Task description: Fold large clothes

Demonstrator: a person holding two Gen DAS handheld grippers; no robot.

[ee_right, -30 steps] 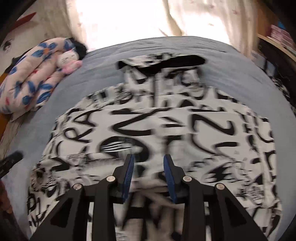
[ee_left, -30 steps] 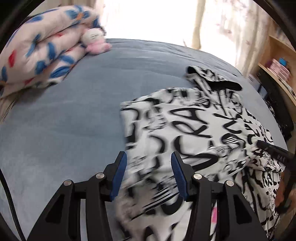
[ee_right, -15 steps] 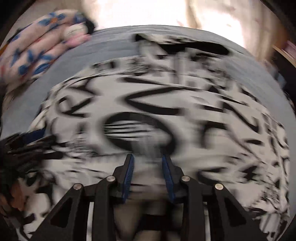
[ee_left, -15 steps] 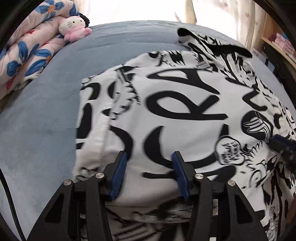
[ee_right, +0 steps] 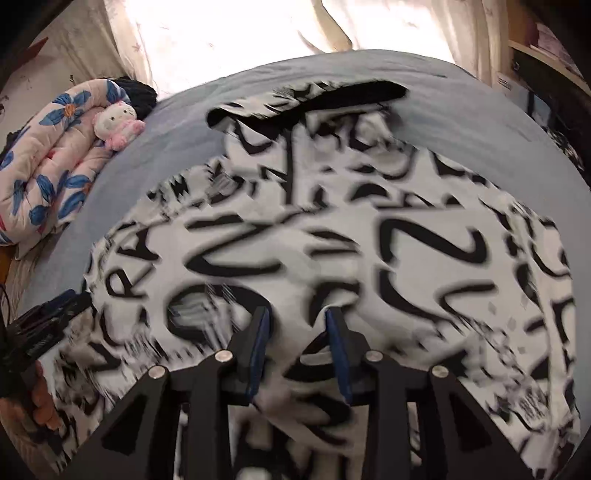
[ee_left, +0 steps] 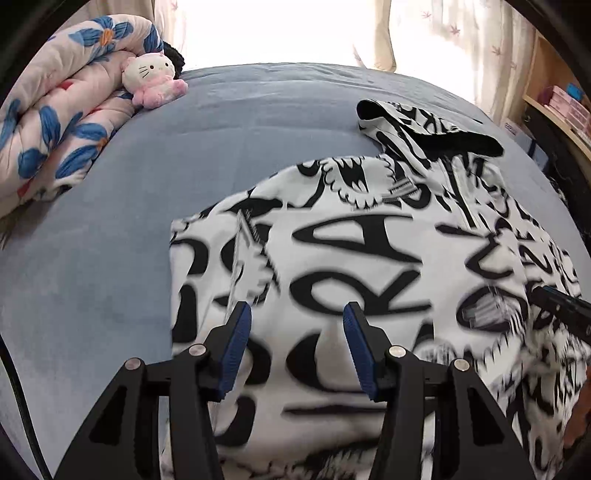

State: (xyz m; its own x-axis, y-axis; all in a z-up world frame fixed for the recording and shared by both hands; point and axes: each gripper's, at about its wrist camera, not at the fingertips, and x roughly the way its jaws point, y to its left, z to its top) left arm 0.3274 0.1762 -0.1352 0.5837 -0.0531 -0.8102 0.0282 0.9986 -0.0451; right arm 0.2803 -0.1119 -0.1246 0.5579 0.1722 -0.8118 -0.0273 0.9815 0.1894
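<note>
The black-and-white printed shirt (ee_left: 351, 258) is spread over the blue-grey bed (ee_left: 221, 122), filling the centre and right of the left wrist view and nearly the whole middle of the right wrist view (ee_right: 332, 229). A black-trimmed part of it is seen bunched at the far end, upper right of the left view.

The left claw (ee_left: 297, 321) is held low at the bottom centre, blue pads (ee_left: 236, 350) set well apart, with the shirt's left portion showing between them. Whether that cloth is actually pinched can't be told, as the fabric is blurred there. Same story for the right claw (ee_right: 297, 321): pads closer together, a puckered bit of shirt between them, but clenched or released can't be made out.

Each claw is also caught in the other's view: the right one at the right edge (ee_left: 557, 306), the left one at the left edge (ee_right: 48, 314), with a hand (ee_right: 42, 402) seen below it.

A folded floral quilt (ee_left: 55, 122) is piled in the upper left, with a Hello Kitty plush (ee_left: 151, 79) resting against it. Pale curtains (ee_left: 384, 33) are lit up along the top, and a wooden shelf (ee_left: 561, 99) is tucked in at the upper right.
</note>
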